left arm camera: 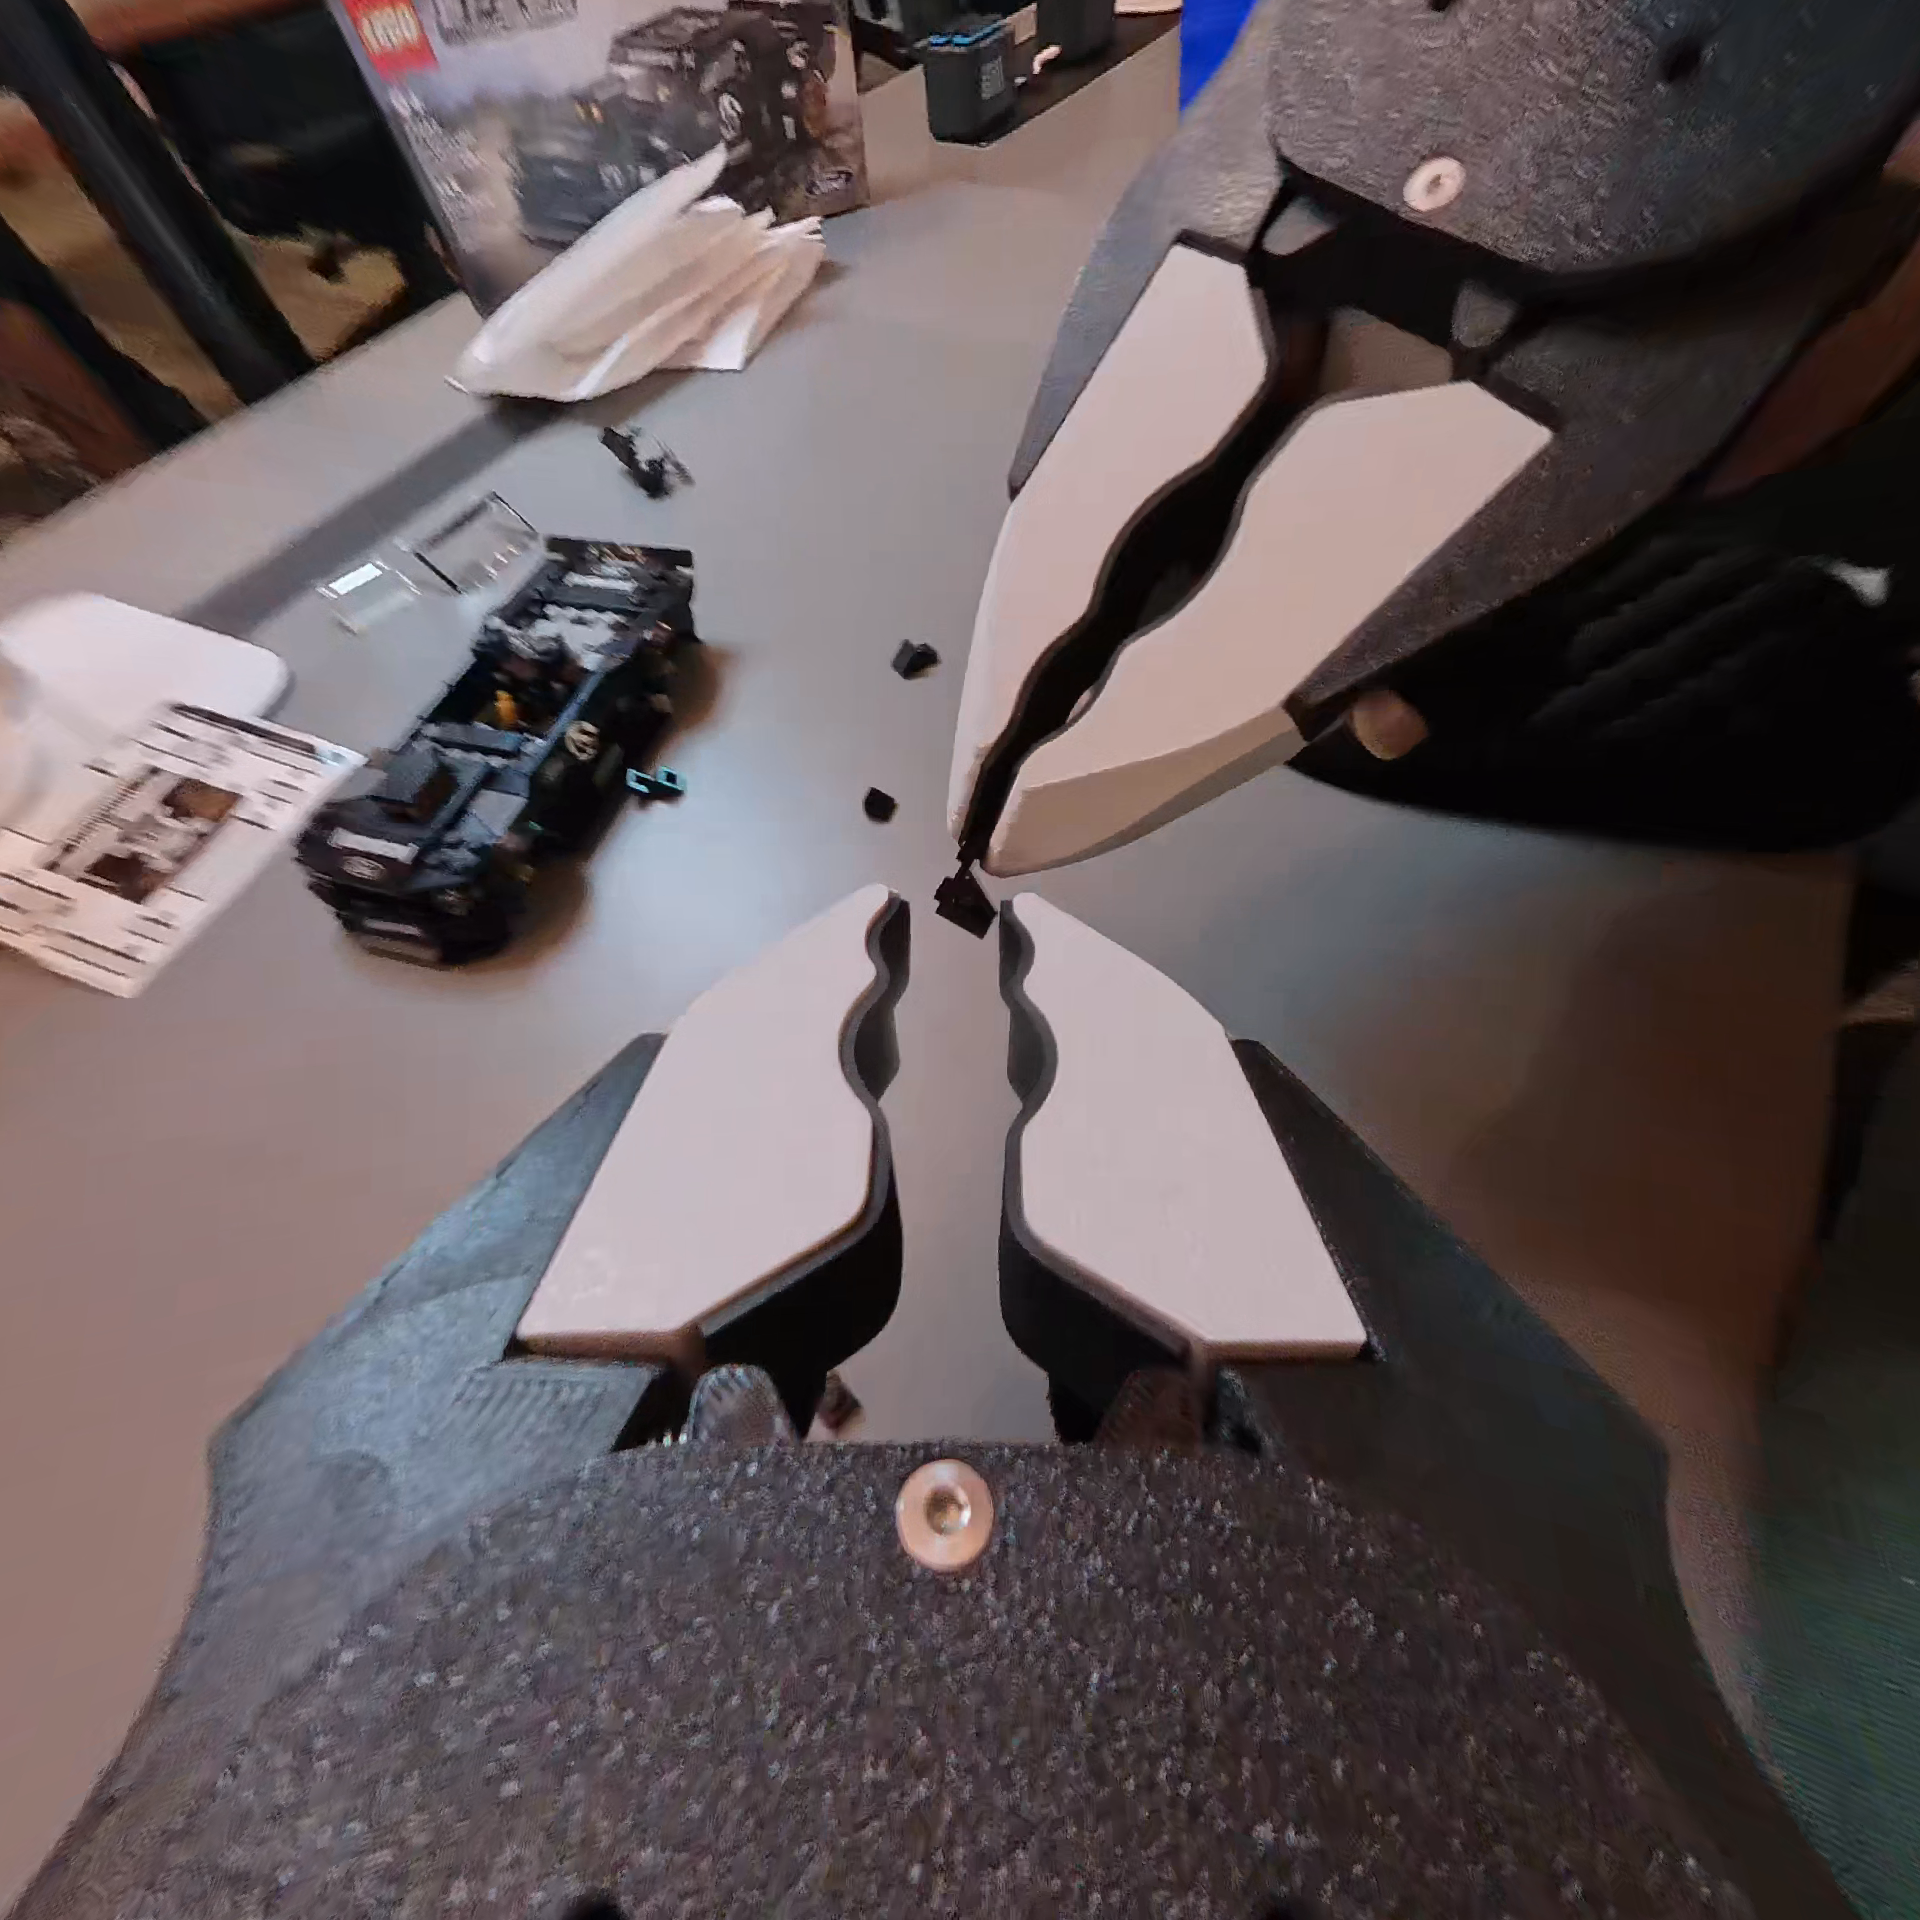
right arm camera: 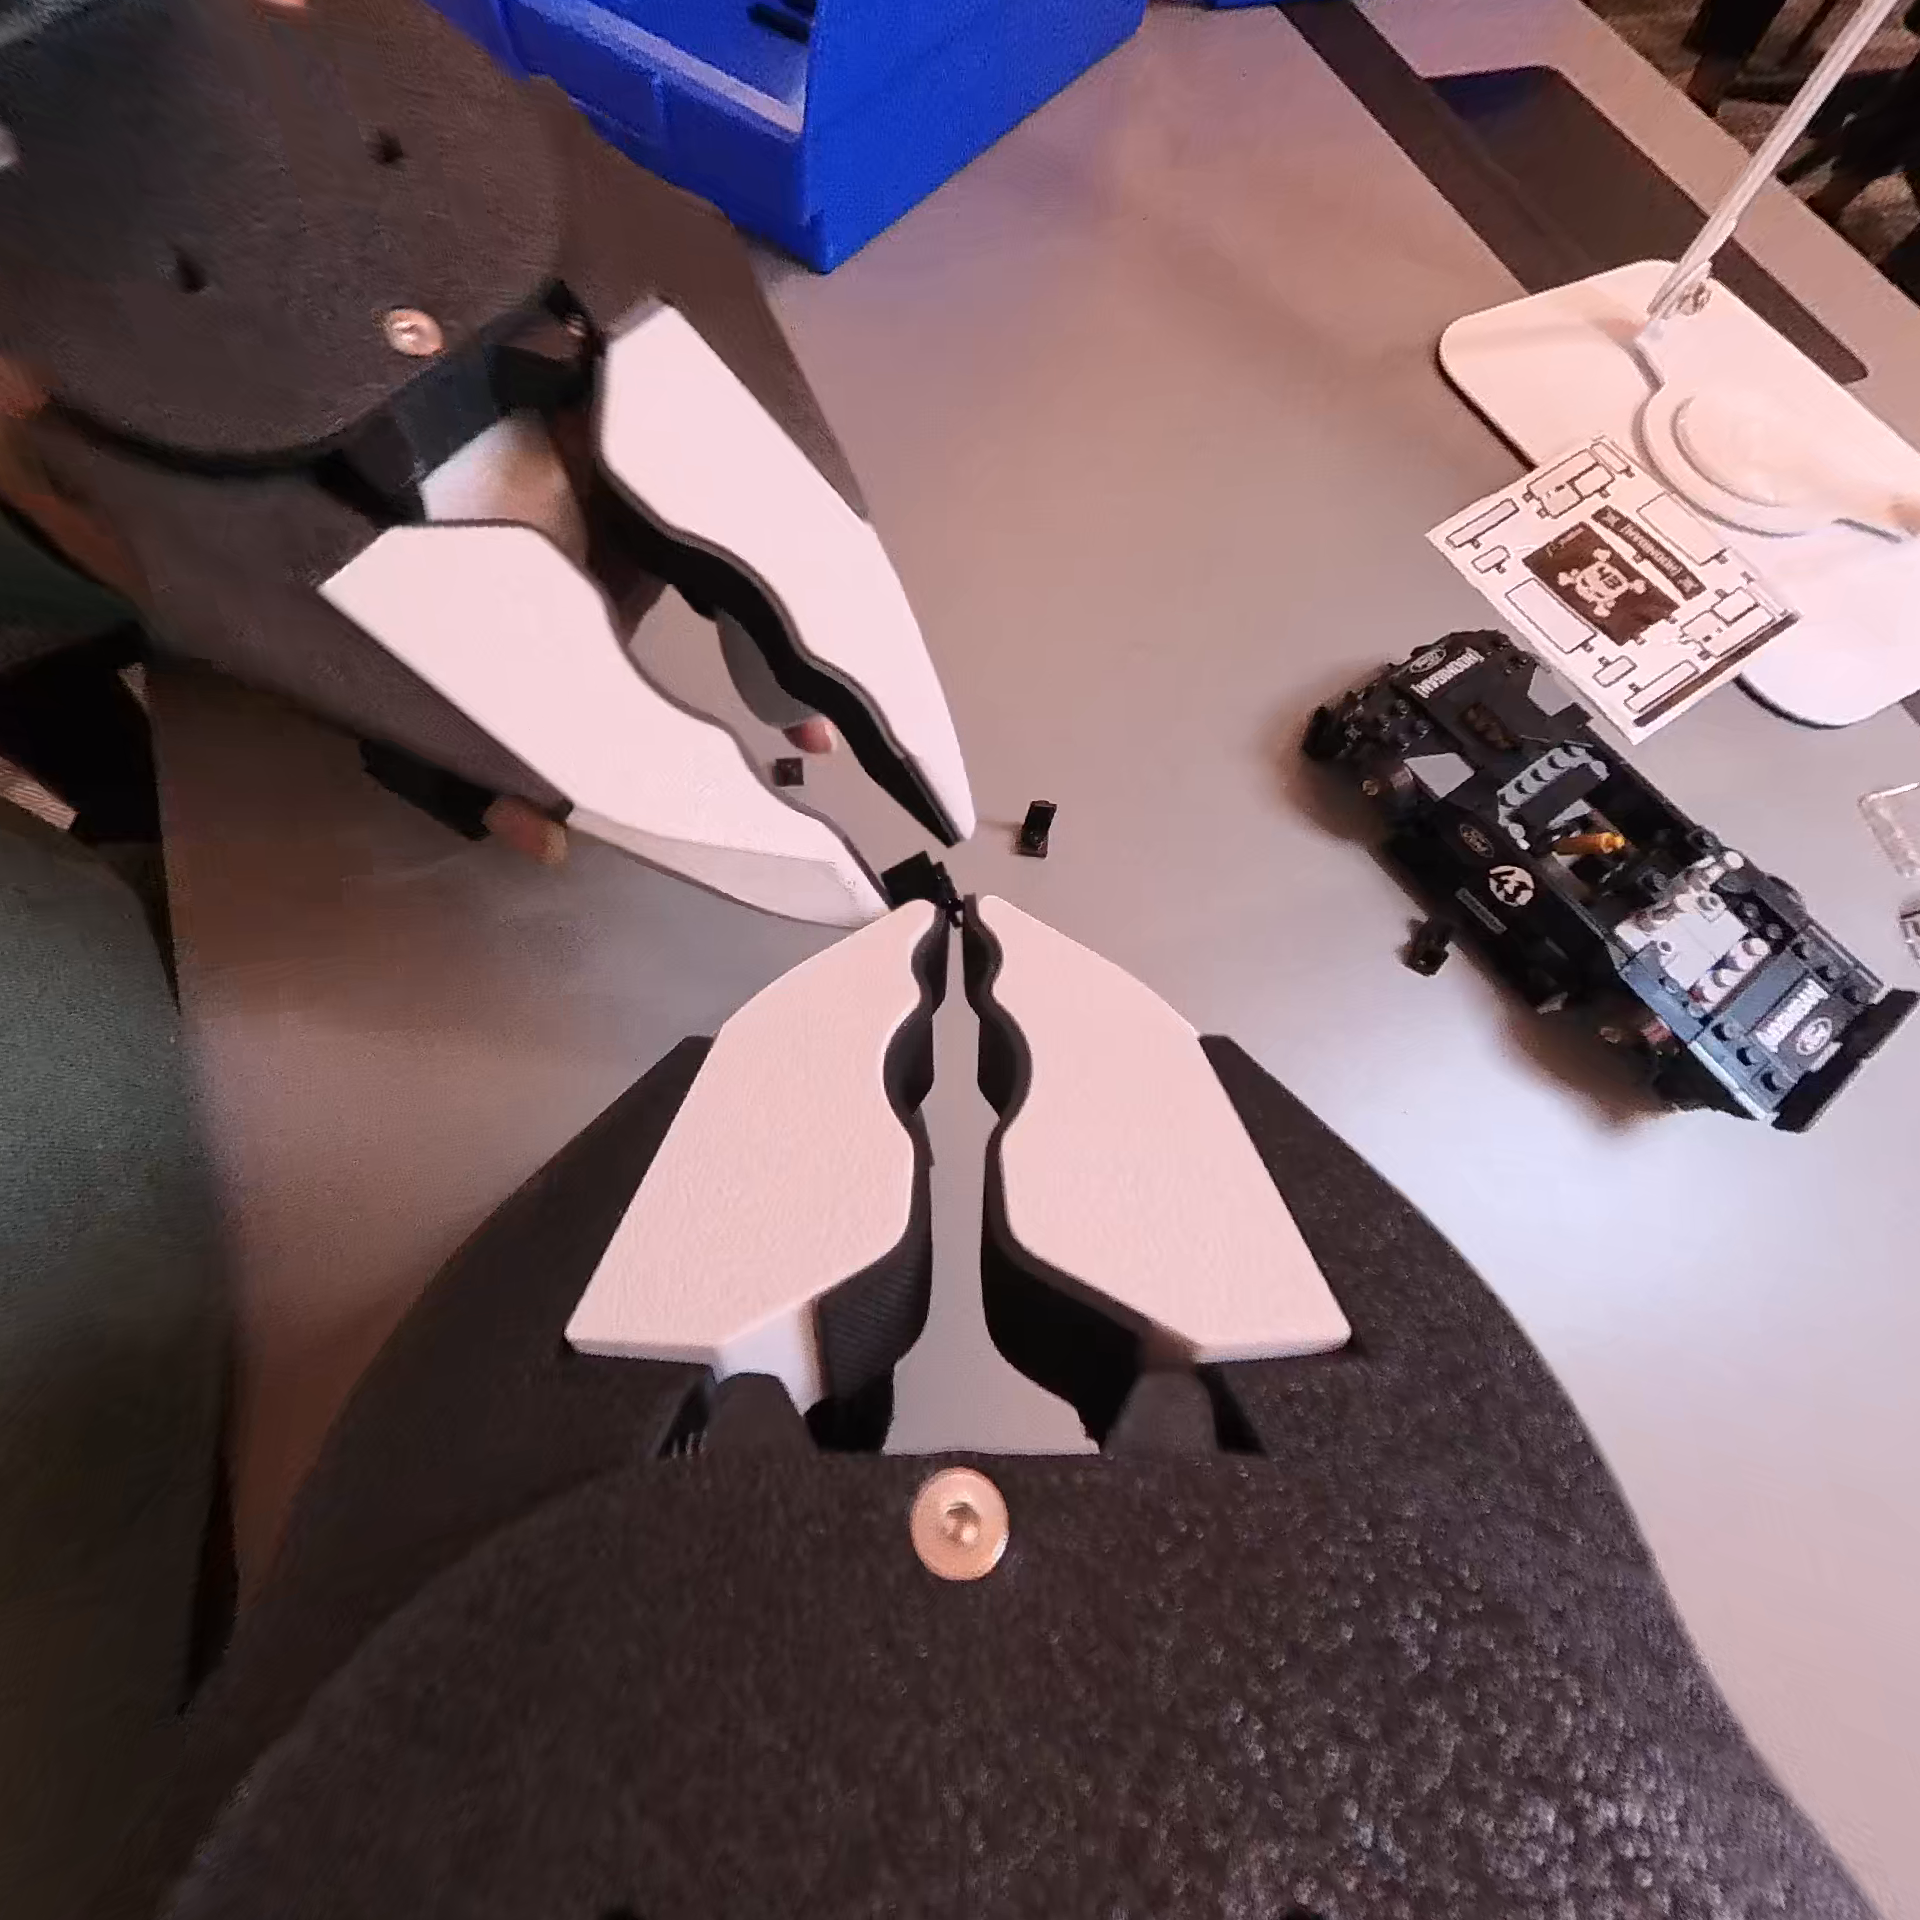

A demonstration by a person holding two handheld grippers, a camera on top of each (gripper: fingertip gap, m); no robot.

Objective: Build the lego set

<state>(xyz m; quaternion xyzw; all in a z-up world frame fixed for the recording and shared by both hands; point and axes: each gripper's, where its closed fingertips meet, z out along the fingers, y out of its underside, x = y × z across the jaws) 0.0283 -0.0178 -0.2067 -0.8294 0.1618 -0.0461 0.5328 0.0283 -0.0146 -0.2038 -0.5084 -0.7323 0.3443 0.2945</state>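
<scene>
The left gripper [left arm camera: 951, 902] holds its fingers apart, with a small black piece [left arm camera: 964, 904] in the gap at their tips; whether the pads touch it cannot be told. The right gripper [right arm camera: 951, 906] comes in from the far right in the left wrist view, its fingers drawn nearly together and pinched on a thin black part at the very tips, which meets that small black piece. The two grippers stand tip to tip above the grey table [left arm camera: 312, 1195]. The half-built black lego car [right arm camera: 1600, 883] lies on the table, to the left in the left wrist view and well apart from both grippers. Loose black pieces [left arm camera: 914, 657] lie between the car and the grippers, and another black piece [right arm camera: 1036, 828] sits just beyond the tips in the right wrist view. A sticker sheet [right arm camera: 1605, 582] rests partly on a white lamp base [right arm camera: 1538, 343] beside the car. Farther off are white paper bags [left arm camera: 655, 291], the set's box [left arm camera: 603, 135], an instruction booklet [left arm camera: 156, 831] and a blue bin [right arm camera: 810, 114].
</scene>
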